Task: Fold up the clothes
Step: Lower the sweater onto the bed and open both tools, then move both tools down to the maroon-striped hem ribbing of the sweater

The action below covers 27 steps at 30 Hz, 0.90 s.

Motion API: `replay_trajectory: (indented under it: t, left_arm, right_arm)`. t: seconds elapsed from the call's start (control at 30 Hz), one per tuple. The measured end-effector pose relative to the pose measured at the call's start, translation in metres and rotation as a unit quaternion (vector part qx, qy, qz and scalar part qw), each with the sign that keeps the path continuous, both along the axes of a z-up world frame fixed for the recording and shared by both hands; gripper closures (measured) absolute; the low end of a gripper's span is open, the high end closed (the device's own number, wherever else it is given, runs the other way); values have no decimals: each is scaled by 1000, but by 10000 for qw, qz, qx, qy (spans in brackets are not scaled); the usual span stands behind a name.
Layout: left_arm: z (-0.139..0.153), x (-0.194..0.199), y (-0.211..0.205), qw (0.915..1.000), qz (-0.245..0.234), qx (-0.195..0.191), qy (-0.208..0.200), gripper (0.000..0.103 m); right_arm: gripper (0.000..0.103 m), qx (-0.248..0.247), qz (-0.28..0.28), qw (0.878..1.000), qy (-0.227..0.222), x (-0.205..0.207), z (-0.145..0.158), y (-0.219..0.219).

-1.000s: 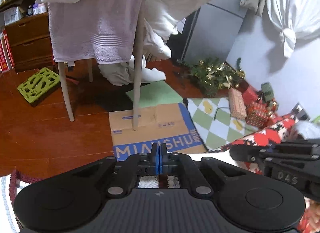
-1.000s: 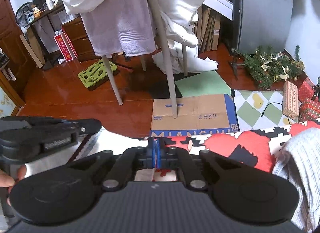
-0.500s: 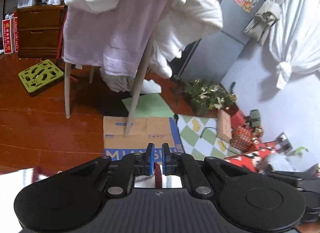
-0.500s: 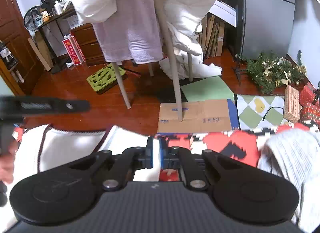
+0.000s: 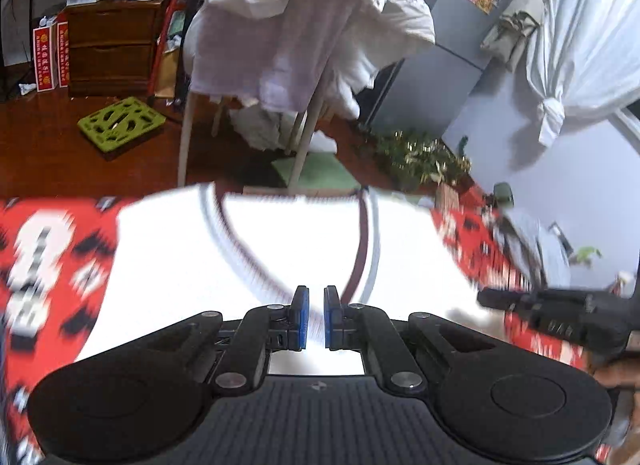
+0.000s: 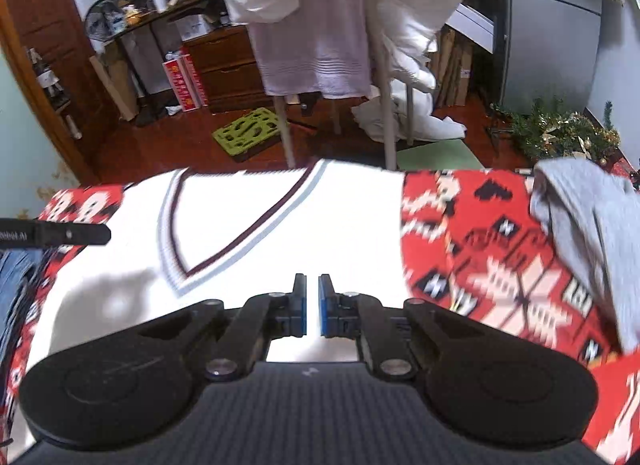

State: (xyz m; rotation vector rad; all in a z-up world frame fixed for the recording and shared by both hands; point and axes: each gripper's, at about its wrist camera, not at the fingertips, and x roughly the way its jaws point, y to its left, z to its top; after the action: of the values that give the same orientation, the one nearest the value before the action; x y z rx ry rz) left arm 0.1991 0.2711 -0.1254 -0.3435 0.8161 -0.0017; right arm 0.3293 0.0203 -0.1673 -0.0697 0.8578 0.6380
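Note:
A white V-neck sweater [image 5: 280,249] [image 6: 280,225] with dark red and grey trim lies spread flat on a red patterned blanket [image 5: 48,257] [image 6: 480,233], its neckline toward the far edge. My left gripper [image 5: 316,297] hovers over the sweater's near part, open by a narrow gap, nothing between its blue pads. My right gripper [image 6: 313,285] stands the same way over the sweater, open and holding nothing. Each gripper shows in the other's view: the right one [image 5: 560,313] at the right edge, the left one [image 6: 56,233] at the left edge.
A grey garment [image 6: 580,217] lies crumpled on the blanket's right side; blue denim [image 6: 12,277] shows at the left edge. Beyond the bed stand a drying rack with white bedding and a lilac towel [image 6: 320,45], a green tray [image 5: 120,125] on the floor, and tinsel greenery [image 6: 560,133].
Both grippers were shut on the sweater's edge at the bed's far side. They have opened, let it go and drawn back; the sweater now lies flat.

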Motion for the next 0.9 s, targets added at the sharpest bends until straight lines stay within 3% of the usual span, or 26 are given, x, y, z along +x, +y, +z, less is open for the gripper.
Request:
replay_trajectory:
  t: [0.2, 0.4, 0.53, 0.63, 0.83, 0.9]
  left_arm:
    - [-20, -80, -1, 9996, 123, -166, 192, 98]
    - [-33, -157, 1, 9968, 443, -585, 315, 98]
    - [-32, -194, -13, 9970, 530, -487, 279, 98]
    - [-32, -221, -23, 9973, 581, -371, 250, 97]
    - [-33, -265, -34, 9963, 635, -480, 314, 96]
    - [-32, -280, -37, 9966, 637, -402, 340, 90]
  right_arm:
    - [93, -211, 225, 9992, -260, -85, 5, -25]
    - [89, -128, -22, 9999, -14, -152, -2, -56]
    - [80, -7, -202, 9998, 69, -188, -5, -77]
    - [80, 123, -322, 9993, 164, -216, -5, -90]
    - [75, 56, -214, 9997, -78, -269, 5, -103]
    - [74, 18, -168, 9997, -201, -284, 10, -107]
